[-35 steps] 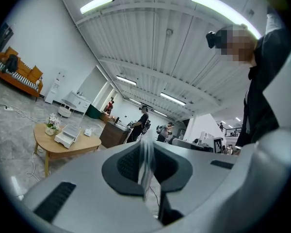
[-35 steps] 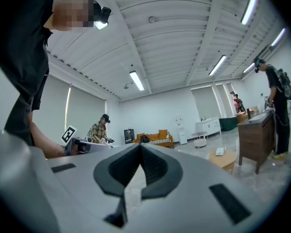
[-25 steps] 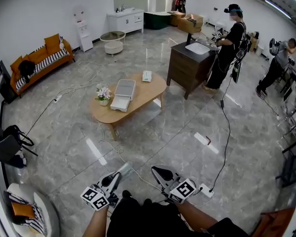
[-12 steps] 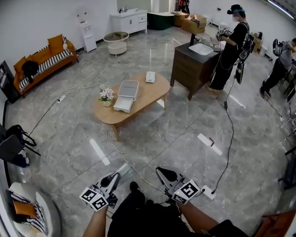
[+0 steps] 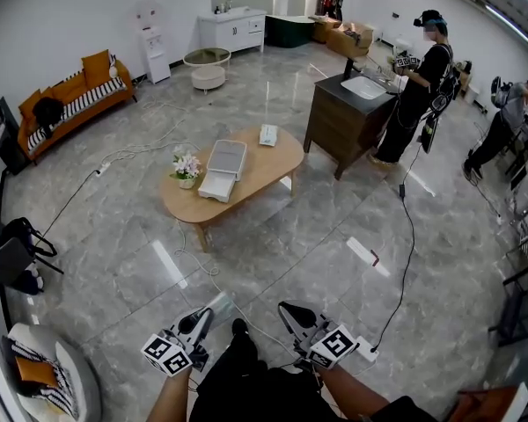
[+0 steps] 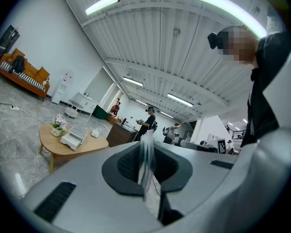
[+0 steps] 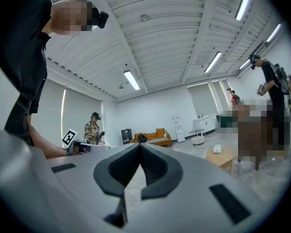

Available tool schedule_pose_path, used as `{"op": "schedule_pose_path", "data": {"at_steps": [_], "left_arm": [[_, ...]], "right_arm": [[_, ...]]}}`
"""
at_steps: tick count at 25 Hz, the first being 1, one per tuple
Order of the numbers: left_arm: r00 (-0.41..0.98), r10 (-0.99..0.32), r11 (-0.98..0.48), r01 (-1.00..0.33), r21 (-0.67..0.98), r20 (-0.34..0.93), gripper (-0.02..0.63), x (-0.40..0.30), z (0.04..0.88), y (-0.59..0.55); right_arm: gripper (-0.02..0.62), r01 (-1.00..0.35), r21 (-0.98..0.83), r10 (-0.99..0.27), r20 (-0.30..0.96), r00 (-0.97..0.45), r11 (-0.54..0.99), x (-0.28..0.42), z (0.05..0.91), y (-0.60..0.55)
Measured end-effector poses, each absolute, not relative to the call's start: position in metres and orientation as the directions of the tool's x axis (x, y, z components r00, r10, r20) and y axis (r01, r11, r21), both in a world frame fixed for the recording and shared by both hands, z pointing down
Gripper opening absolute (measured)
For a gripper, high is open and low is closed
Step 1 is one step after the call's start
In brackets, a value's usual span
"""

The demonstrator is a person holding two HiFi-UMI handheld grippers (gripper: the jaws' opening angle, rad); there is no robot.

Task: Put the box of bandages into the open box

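Left gripper (image 5: 218,301): held low in front of the person's body, pointing out across the floor; jaws closed, nothing between them.
Flowers (image 5: 186,165): small pot at the left end of the oval wooden counter (image 5: 268,165), just beside the open box.
Open box (image 5: 220,170): white, lid raised, in the middle of the counter.
Box of bandages (image 5: 266,135): small, pale and flat, probably the task's item; it lies on the counter's far right part, near the open box but apart from it.
Right gripper (image 5: 288,307): low beside the left one; jaws closed tip to tip, empty.
Step in hand: the approach. Both grippers are well apart from the counter and nothing is grasped yet.
Next move: get to the counter, open one gripper's jaws, and close them on the bandage box's narrow sides.
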State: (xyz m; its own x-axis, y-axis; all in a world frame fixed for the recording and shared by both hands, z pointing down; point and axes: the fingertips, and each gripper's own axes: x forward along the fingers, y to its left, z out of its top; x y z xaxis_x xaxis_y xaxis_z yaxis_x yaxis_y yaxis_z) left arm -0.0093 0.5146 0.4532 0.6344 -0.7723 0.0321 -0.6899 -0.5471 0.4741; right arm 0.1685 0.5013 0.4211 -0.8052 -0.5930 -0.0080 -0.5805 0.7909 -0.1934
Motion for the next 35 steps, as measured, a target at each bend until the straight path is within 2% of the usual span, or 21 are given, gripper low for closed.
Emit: {"op": "schedule_pose_path", "data": {"at_steps": [11,24,35], "left_arm": [[0.645,-0.764,-0.553,-0.657,0.512,0.002,0.029,-0.02,0.456,0.392],[0.676,-0.735,-0.597,-0.608,0.523,-0.054,0.029,-0.036,0.449,0.246],[0.671,-0.741,-0.574,-0.619,0.537,-0.02,0.029,-0.001,0.467,0.143]], "right_arm": [[0.011,-0.583,-0.177,-0.589,0.023,-0.808,0.793,0.149,0.412,0.39],[0.012,-0.648,-0.151,-0.65,0.04,-0.759,0.747,0.143,0.406,0.258],[0.012,-0.655,-0.176,-0.661,0.029,-0.75,0.735,0.185,0.425,0.135]]}}
